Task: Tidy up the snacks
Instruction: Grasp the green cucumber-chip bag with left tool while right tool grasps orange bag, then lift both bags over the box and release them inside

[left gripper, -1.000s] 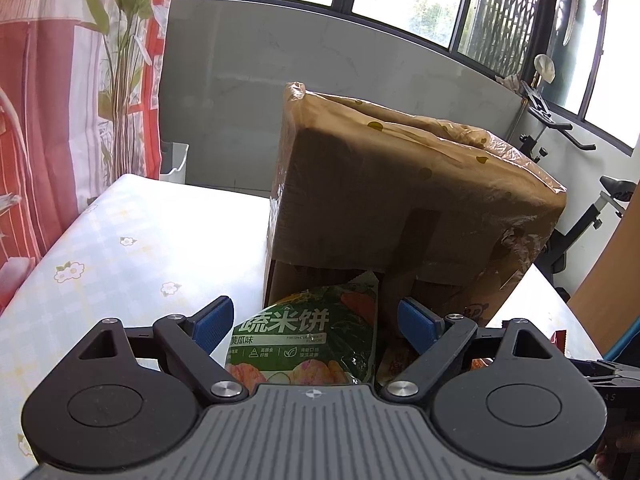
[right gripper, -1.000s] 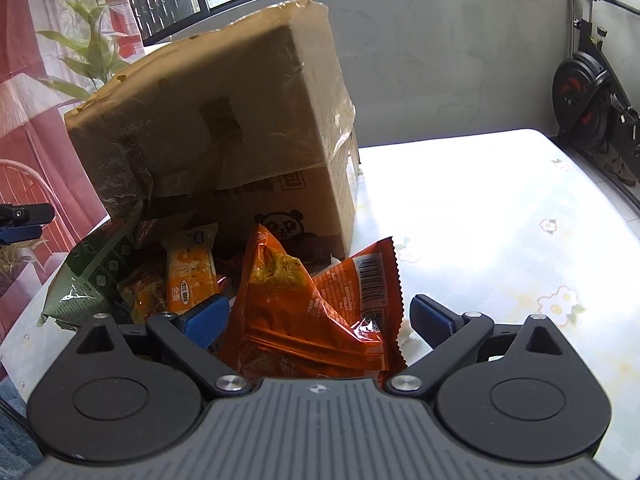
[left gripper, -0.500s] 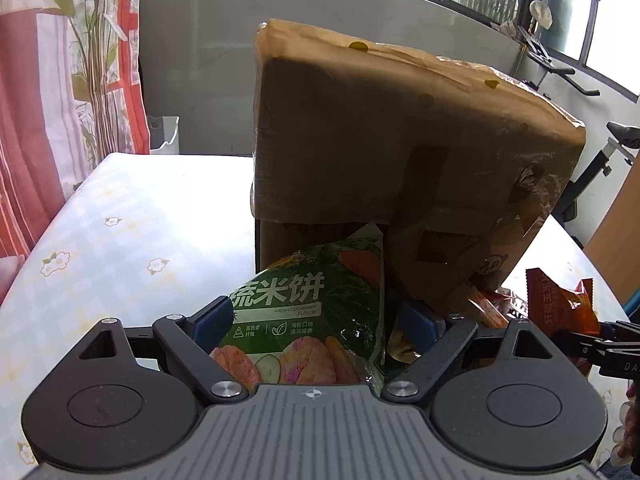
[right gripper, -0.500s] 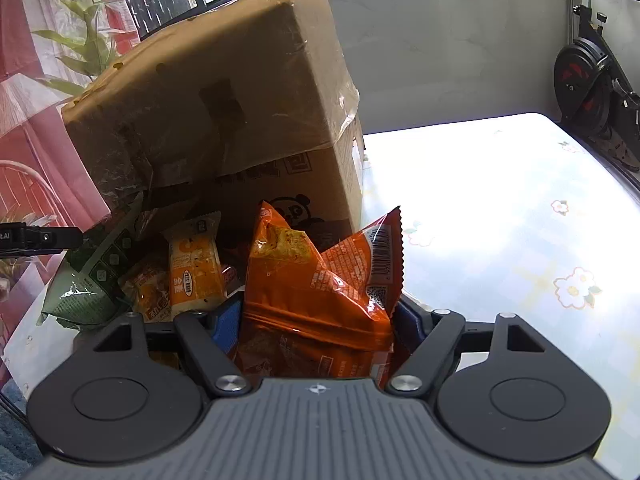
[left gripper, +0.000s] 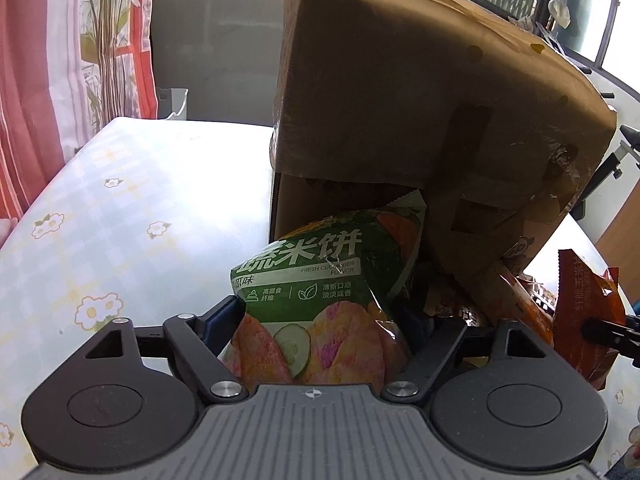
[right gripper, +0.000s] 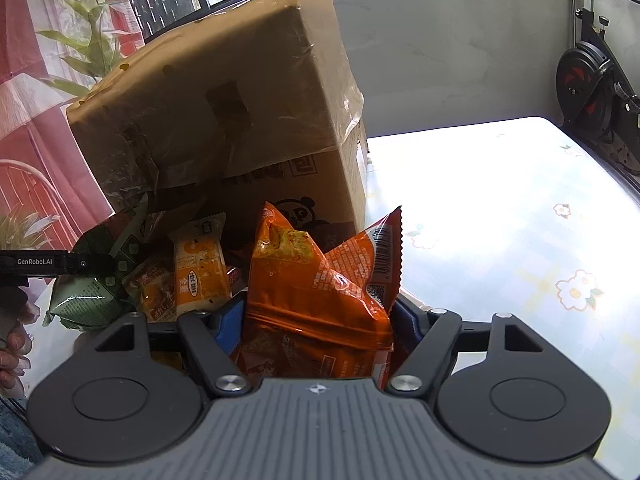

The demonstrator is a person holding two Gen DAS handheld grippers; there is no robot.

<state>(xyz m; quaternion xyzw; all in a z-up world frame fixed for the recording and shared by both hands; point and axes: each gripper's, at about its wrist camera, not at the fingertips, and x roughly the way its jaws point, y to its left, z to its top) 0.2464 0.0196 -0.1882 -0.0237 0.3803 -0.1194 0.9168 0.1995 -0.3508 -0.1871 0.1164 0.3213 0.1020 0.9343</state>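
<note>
Snacks fill both tongs: the left gripper (left gripper: 320,320) has the green rice-cracker bag (left gripper: 320,292) between its blue pads, and its jaws are closing in on the bag's sides. The right gripper (right gripper: 316,320) is clamped on an orange snack bag (right gripper: 320,292), both pads pressing its crumpled sides. Just beside the orange bag lies a heap of small packets, a yellow-orange packet (right gripper: 200,260) standing among them, with the green bag at the heap's far left. Right behind the heap stands a big cardboard box (right gripper: 240,120), its wide taped flap hanging forward over the snacks. Everything rests on a table (right gripper: 500,208) under a pale flowered cloth. A red-striped curtain (left gripper: 36,80) hangs off to the left, and an exercise bike (right gripper: 592,92) stands beyond the table's right edge.
</note>
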